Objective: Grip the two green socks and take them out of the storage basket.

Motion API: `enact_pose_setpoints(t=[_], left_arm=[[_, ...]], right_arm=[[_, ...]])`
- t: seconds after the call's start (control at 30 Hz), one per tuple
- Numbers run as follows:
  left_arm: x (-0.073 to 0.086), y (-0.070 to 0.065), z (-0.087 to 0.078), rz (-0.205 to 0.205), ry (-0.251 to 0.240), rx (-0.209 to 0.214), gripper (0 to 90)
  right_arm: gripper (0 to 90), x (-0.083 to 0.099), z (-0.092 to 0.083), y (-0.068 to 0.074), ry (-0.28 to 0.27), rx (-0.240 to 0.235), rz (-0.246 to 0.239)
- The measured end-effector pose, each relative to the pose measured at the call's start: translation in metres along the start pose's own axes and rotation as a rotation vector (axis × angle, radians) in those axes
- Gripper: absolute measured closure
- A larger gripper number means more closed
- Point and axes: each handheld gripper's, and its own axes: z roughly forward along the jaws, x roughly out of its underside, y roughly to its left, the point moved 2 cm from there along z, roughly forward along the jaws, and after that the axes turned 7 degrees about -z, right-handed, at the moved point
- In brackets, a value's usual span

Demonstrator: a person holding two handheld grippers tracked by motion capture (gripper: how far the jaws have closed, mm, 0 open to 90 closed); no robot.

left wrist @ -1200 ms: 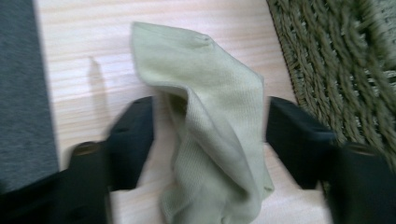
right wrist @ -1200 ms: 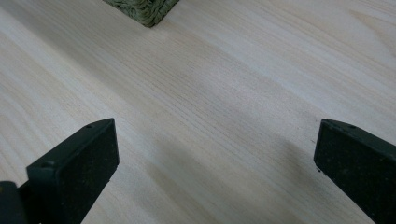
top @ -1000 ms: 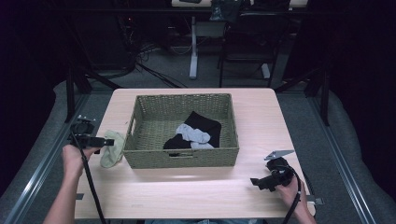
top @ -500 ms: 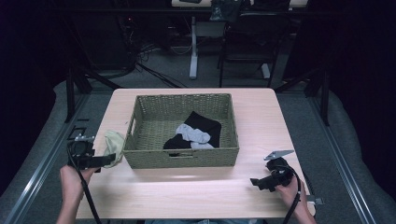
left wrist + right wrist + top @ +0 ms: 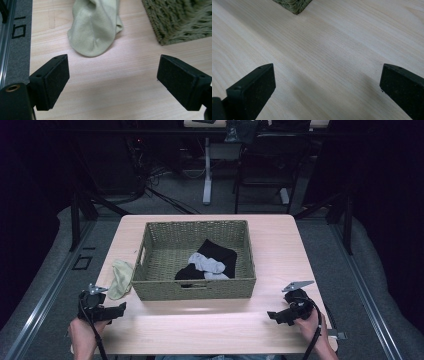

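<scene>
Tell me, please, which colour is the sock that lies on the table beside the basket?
Pale yellow-green; the sock shows best in the left gripper view.

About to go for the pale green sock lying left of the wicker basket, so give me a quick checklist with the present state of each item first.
1. Left gripper jaws open and empty: ok; bare table between the pads.
2. Pale green sock in front of the left gripper, apart from its jaws: ok; it lies flat on the table.
3. Sock free of the wicker basket: cannot tell; in the high view its edge runs close along the basket's left wall.
4. Right gripper open, empty and out of the way: ok; it sits at the table's near right corner.
5. Room in the basket: ok; the black and grey socks lie toward the middle and right.
</scene>
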Motion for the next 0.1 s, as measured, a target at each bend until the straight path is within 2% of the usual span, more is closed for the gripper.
enact_pose_setpoints(t=[0.1], left_arm=[[-0.0007, 0.0025, 0.0052, 0.0, -0.007, -0.021, 11.7]], right_arm=[[0.0, 0.0003, 0.0, -0.0012, 0.0, 0.003, -0.001]])
